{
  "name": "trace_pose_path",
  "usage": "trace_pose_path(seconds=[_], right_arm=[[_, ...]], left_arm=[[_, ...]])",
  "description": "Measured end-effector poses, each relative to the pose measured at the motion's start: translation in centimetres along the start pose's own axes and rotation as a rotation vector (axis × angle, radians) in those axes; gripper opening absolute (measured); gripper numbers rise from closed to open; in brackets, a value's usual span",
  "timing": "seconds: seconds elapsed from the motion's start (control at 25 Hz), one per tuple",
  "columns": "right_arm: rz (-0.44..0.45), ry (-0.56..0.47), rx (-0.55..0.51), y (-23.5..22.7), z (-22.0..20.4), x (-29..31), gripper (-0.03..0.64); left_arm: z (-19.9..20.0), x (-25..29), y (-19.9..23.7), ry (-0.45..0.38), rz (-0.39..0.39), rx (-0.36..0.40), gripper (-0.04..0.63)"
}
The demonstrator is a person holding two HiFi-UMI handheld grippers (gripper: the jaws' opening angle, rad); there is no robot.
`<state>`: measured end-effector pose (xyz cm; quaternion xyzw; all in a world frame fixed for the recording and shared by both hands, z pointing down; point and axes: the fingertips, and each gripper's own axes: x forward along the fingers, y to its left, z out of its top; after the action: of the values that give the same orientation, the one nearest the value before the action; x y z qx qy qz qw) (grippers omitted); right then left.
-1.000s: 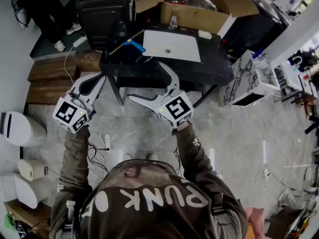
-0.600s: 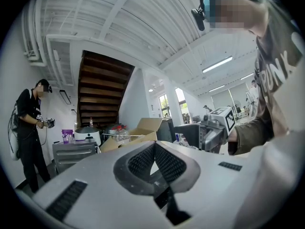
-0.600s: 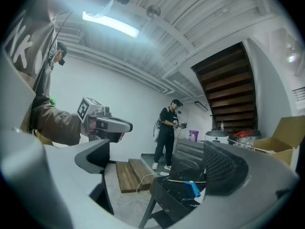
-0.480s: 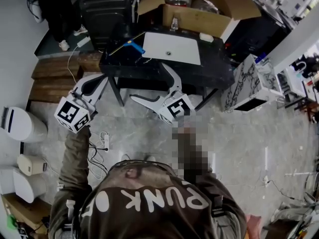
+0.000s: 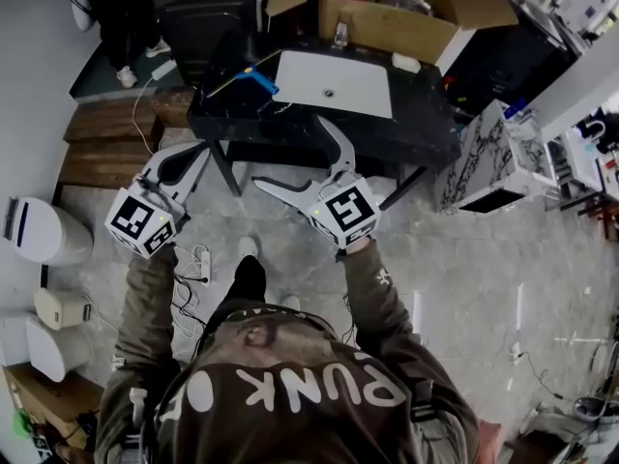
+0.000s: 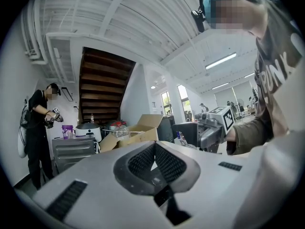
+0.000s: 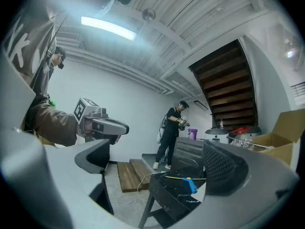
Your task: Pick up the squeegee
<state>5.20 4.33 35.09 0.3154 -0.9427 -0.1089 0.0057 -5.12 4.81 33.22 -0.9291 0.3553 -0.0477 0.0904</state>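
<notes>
The squeegee (image 5: 257, 77), with a blue handle and a long thin yellow-edged blade, lies on the left part of the black table (image 5: 416, 124); in the right gripper view the squeegee (image 7: 190, 184) sits ahead between the jaws, still far off. My right gripper (image 5: 292, 157) is open and empty, held in the air in front of the table's near edge; the wide gap shows in its own view (image 7: 159, 171). My left gripper (image 5: 190, 155) hangs left of it, short of the table's left corner, shut on nothing, its pads pressed together (image 6: 155, 159).
A white basin (image 5: 334, 83) lies on the table beside the squeegee. An open cardboard box (image 5: 387, 17) stands behind it. Wooden steps (image 5: 102, 148) lie left, a marble cabinet (image 5: 484, 162) right. Cables (image 5: 193, 278) trail on the floor. A person in black (image 7: 172, 132) stands beyond the table.
My leg and foot have come forward into view below the grippers. Both grippers have kept their pose in front of the table, the right open and the left shut.
</notes>
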Motion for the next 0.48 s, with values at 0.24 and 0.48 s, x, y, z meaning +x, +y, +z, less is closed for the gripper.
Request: trace_pose_path(seconds=[0.24, 0.48], right_arm=[[-0.014, 0.023, 0.002, -3.1, -2.3, 3.5, 0.594], [-0.033, 0.068, 0.015, -8.4, -5.7, 9.8, 0.594]], left_arm=[[-2.1, 2.9, 4.2, -0.009, -0.010, -0.016, 0.003], [-5.3, 7.6, 11.1, 0.001, -0.030, -0.016, 0.003]])
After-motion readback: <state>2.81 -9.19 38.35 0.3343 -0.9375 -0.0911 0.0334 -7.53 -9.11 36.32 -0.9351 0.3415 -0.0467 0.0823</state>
